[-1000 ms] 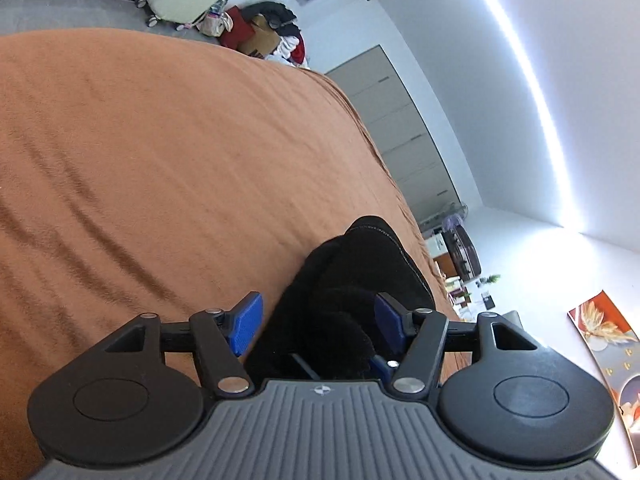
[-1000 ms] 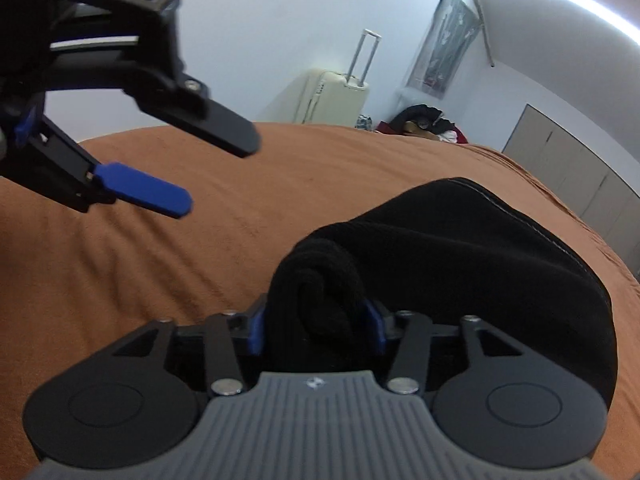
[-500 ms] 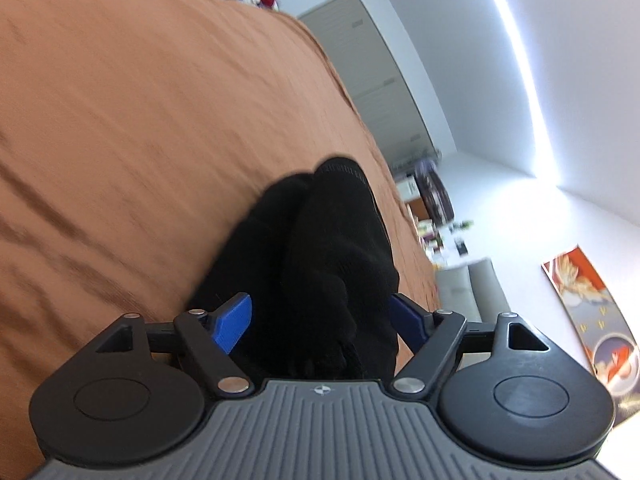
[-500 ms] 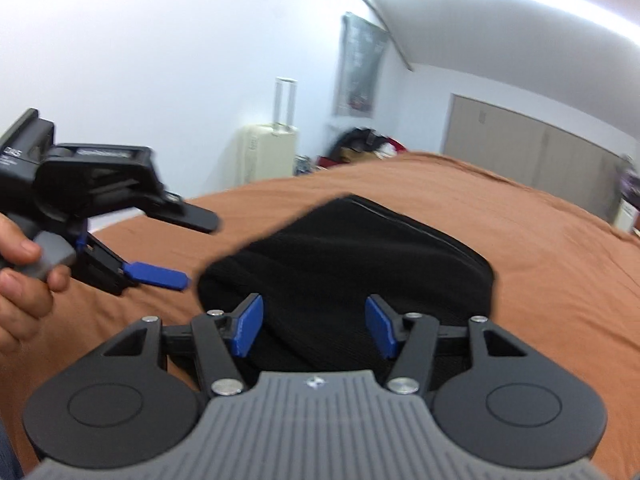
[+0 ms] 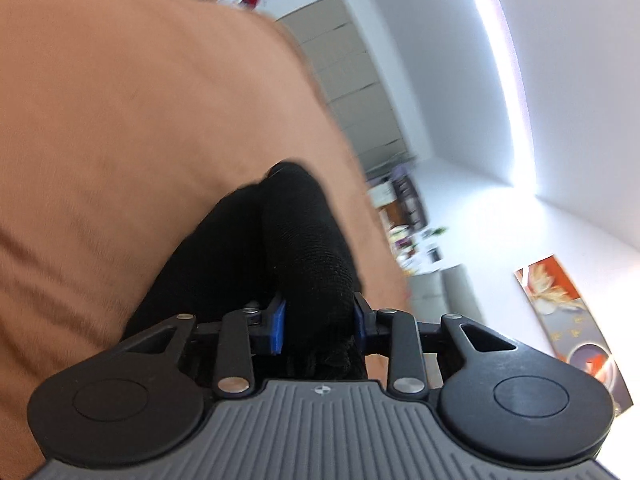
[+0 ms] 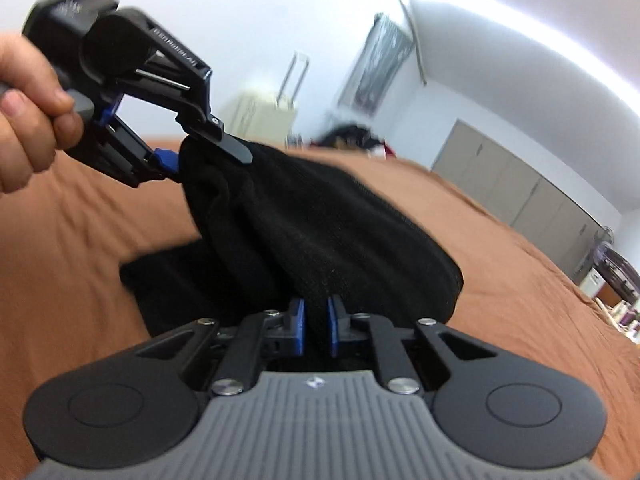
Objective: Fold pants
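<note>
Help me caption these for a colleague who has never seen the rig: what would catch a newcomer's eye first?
The black pants dominate, a dark bundle lifted off the orange-brown bedspread and stretched between both tools. The right gripper pinches one edge at the bottom of its view, while the left gripper, in a bare hand at upper left, clamps the other. Behind, a blurred cream suitcase stands against the wall.

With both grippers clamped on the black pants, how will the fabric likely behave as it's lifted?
Probably floppy: the pants sag and drape between the left gripper and right gripper, with the rest trailing on the bed. Likely thick and soft, since they bunch up in the left gripper. The knit texture suggests little slipping.
</note>
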`<state>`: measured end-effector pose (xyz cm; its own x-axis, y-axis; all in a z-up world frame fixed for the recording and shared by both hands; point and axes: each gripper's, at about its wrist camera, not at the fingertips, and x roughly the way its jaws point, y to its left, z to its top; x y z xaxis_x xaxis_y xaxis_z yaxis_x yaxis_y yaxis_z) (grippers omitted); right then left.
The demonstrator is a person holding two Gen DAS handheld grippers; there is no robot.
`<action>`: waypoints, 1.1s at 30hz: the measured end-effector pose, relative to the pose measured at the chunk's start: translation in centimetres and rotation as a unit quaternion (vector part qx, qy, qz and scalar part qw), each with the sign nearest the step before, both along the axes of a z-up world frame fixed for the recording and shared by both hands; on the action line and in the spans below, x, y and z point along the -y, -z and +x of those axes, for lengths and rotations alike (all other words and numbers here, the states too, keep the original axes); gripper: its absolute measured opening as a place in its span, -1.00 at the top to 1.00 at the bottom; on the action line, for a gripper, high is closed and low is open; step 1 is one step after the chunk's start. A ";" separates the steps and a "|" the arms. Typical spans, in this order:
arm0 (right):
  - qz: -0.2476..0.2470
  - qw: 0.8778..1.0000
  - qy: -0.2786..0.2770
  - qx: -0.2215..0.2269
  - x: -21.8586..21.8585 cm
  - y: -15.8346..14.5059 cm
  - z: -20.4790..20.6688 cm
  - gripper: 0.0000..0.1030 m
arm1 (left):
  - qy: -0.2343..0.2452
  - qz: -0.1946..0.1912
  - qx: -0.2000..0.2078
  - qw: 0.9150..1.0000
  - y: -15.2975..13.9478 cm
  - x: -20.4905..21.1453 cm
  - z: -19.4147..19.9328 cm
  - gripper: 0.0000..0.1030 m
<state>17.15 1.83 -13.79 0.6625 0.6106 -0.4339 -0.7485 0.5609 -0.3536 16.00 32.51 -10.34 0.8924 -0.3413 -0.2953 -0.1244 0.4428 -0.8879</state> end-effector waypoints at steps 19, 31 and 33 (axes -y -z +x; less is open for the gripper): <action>0.016 0.991 -0.064 -0.114 0.9 -1.8 3.4 0.62 | 0.020 0.031 -0.088 0.995 6.5 0.1 -1.5 0.26; 0.110 0.977 0.094 -0.159 -6.1 -2.4 17.1 0.42 | 0.021 0.029 -0.088 0.995 6.6 0.4 -0.9 0.26; 0.089 0.976 0.095 -0.175 -8.8 -1.1 18.7 0.35 | 0.022 0.029 -0.088 0.995 6.7 0.5 -0.6 0.26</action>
<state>35.82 10.60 -12.68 0.6019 0.5766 -0.5525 -0.6819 0.7312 0.0202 15.36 32.01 -17.02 0.8092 -0.3572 -0.4665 -0.2555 0.5010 -0.8268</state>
